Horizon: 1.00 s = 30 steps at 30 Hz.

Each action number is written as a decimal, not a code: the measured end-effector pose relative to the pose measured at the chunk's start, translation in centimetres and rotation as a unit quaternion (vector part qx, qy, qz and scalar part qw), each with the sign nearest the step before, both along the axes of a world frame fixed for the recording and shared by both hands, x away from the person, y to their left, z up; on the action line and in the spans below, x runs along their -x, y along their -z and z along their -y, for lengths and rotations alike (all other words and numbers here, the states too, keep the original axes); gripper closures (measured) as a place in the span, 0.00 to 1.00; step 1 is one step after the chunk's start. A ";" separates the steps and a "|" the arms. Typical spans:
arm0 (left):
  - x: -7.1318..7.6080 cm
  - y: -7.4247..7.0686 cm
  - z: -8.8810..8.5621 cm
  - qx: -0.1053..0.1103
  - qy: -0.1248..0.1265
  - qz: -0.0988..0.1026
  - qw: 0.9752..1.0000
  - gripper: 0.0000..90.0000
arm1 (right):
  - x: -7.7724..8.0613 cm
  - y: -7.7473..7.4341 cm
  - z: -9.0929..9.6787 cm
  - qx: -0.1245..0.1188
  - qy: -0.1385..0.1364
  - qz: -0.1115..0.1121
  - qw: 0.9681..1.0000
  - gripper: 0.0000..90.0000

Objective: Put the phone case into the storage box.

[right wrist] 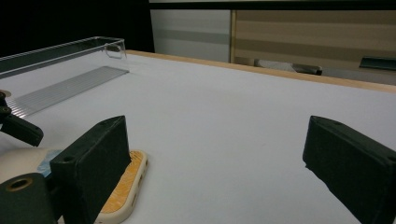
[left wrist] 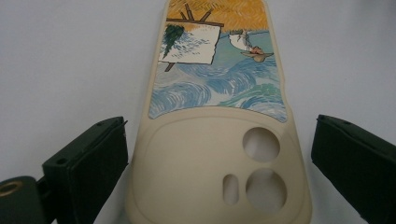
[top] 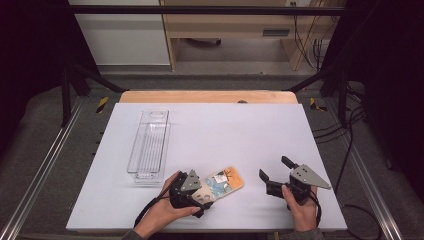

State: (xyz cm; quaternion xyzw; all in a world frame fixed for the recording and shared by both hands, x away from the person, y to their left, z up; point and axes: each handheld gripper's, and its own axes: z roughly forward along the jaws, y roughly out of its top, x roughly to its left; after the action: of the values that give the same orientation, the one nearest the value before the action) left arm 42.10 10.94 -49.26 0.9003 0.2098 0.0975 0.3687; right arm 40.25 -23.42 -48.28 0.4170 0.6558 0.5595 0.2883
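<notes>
Both forearms come in from the near edge of the high view, each hand wrapped around a black two-jaw gripper. The left hand (top: 159,212) holds the left black two-jaw gripper (top: 202,192) low and angled toward the right, its grey three-cornered plate facing up; in the left gripper view its jaws stand wide apart. The right hand (top: 300,210) holds the right black two-jaw gripper (top: 274,171) pointing left and away from the person, jaws spread wide, grey plate tilted on top.
</notes>
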 end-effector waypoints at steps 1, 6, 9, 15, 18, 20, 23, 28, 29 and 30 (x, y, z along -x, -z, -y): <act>0.0 0.0 0.1 -0.003 0.000 0.001 1.000 0.04 | 0.0 0.0 0.0 0.000 0.000 0.000 1.000 0.08; -0.1 0.1 0.3 -0.005 -0.003 -0.001 1.000 0.04 | 0.0 0.0 0.0 0.000 0.000 0.000 1.000 0.08; -0.2 0.2 0.3 -0.007 -0.003 -0.004 1.000 0.04 | 0.0 0.0 0.0 0.000 0.000 0.001 1.000 0.08; -0.2 0.4 0.3 -0.013 -0.003 -0.008 1.000 0.06 | 0.0 0.0 0.0 -0.002 0.001 0.002 1.000 0.08; -0.3 0.4 0.4 -0.014 -0.006 -0.011 1.000 0.07 | 0.0 0.0 0.0 -0.001 0.001 0.001 1.000 0.08; -0.3 0.4 0.3 -0.012 -0.009 -0.012 1.000 0.08 | 0.0 0.0 0.0 -0.001 0.000 0.002 1.000 0.08; -0.3 0.4 0.2 -0.010 -0.009 -0.011 1.000 0.10 | 0.0 0.0 0.0 0.000 0.001 0.002 1.000 0.08; -0.3 0.3 0.2 -0.012 -0.005 -0.009 1.000 0.11 | 0.0 0.0 -0.1 0.001 0.001 0.002 1.000 0.08; -0.3 0.3 0.2 -0.013 -0.005 -0.010 1.000 0.11 | 0.0 0.0 -0.1 0.001 0.001 0.002 1.000 0.08; -0.3 0.3 0.2 -0.014 -0.005 -0.010 1.000 0.11 | 0.1 0.0 -0.1 0.002 0.002 0.002 1.000 0.08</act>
State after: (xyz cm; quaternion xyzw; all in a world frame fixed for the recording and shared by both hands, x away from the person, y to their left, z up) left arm 42.35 10.70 -49.55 0.9052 0.2168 0.0936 0.3532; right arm 40.19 -23.28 -48.28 0.4164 0.6556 0.5585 0.2913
